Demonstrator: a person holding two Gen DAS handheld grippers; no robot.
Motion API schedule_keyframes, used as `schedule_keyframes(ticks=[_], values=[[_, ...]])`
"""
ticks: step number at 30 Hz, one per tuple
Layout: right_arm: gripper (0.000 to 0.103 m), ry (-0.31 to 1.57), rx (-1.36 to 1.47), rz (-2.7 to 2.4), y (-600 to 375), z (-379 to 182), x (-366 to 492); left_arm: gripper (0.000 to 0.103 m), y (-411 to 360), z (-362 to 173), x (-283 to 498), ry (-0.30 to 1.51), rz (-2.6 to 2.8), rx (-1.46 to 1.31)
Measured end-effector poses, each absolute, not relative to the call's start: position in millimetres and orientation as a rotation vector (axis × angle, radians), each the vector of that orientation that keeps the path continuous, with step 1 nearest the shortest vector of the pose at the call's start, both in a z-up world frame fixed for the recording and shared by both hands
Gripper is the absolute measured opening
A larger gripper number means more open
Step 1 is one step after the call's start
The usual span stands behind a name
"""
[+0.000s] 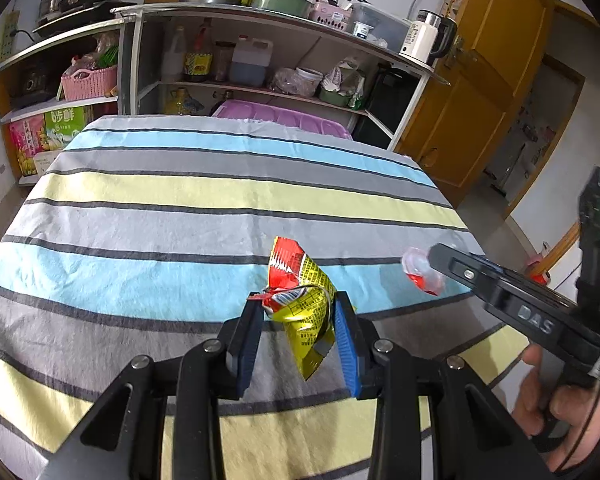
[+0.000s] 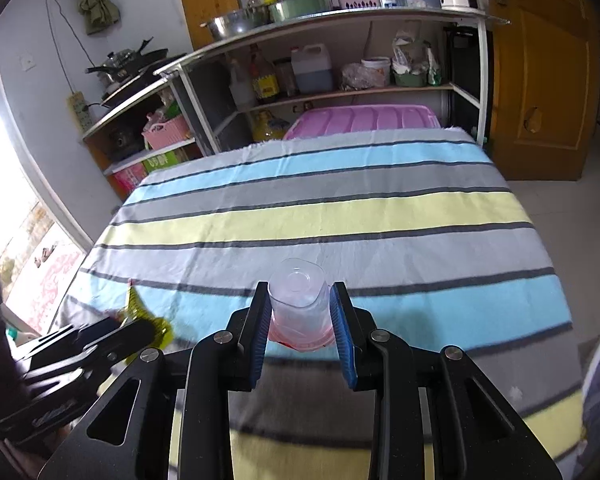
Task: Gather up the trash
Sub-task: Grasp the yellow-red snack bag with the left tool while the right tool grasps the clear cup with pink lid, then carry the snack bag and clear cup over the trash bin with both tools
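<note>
Both bits of trash look picked up — no more shows on the striped bench, and no bin is in view, so dropping them seems to be what is left. The left hand-held gripper squeezes the yellow and red snack wrapper above the bench. The right hand-held gripper squeezes the clear plastic cup between its blue pads — also above the bench

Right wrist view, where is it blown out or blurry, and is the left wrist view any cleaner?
Right wrist view: the window at far left is overexposed, and the left tool with its yellow wrapper is smeared. Left wrist view: evenly lit, wrapper sharp; only the right tool and its clear cup look soft. Both bend the shelves.
</note>
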State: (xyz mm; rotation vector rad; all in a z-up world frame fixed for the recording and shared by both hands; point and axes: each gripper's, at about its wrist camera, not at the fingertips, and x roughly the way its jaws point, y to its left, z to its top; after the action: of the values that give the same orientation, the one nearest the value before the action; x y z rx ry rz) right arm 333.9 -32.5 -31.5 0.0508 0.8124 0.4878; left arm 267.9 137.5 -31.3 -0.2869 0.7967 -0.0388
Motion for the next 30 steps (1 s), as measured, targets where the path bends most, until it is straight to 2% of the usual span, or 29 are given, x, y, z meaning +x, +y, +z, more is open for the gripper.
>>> schedule_keyframes(ticks=[19, 30], values=[[0.031, 0.717, 0.104, 0.34, -156.4, 19.8, 223.4, 0.037, 22.8, 23.5, 230.8, 0.735, -0.236, -0.181], [0.031, 0.661, 0.137, 0.229, -223.2, 36.1, 187.3, 0.037, -51.0, 44.0, 220.3, 0.704, -0.373, -0.098]])
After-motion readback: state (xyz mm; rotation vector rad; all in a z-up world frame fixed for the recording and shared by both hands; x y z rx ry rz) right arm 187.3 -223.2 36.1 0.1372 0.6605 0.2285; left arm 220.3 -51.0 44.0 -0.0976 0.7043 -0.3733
